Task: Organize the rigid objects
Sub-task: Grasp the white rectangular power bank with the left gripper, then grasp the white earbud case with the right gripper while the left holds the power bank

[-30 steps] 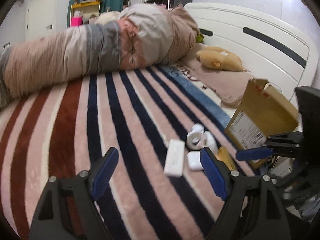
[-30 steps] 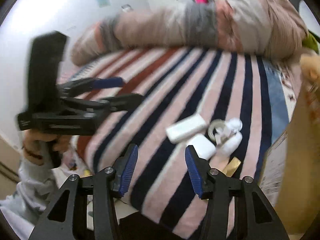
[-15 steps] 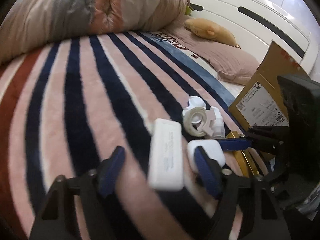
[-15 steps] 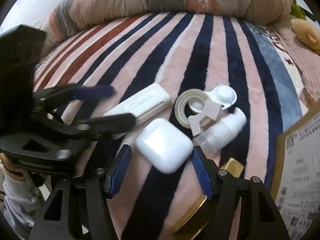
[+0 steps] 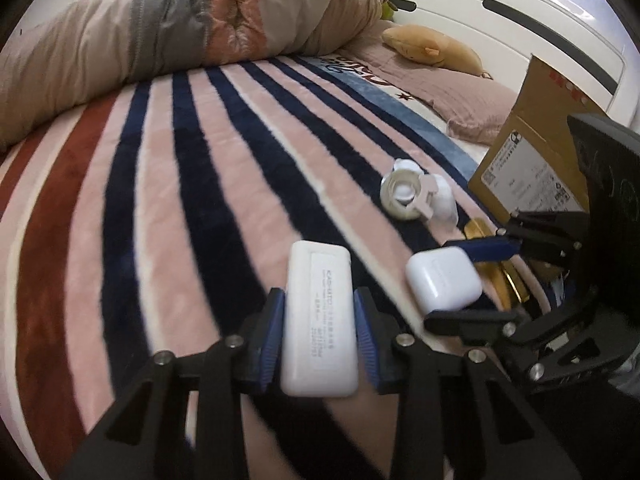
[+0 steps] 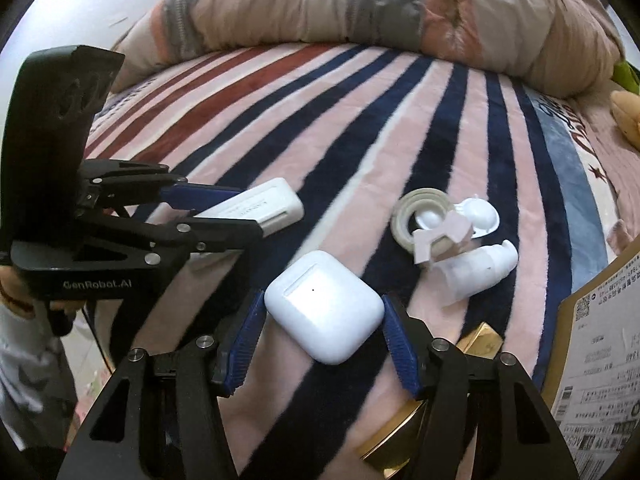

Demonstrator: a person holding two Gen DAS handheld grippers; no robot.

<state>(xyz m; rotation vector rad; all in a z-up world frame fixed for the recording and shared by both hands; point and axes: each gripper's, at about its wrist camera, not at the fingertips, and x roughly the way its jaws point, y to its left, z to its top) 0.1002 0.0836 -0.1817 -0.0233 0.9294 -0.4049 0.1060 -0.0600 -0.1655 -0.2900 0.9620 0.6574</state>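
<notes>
Two grips are in hand at once. Our left gripper (image 5: pixel 319 322) is clenched on the long sides of the white power bank (image 5: pixel 319 322), pads touching it. Our right gripper (image 6: pixel 323 344) straddles the white earbud case (image 6: pixel 323 305); we cannot tell whether its pads touch.

1. We judge the right jaws should seat squarely on the rounded case before any lift.
2. We should raise both items level, clear of the tape roll (image 6: pixel 418 216) at 1 o'clock.

Everything lies on a soft striped blanket (image 5: pixel 168 208) on a bed; a cardboard box (image 5: pixel 528 152) stands at 2 o'clock, a rolled duvet (image 5: pixel 200 28) at 12.
</notes>
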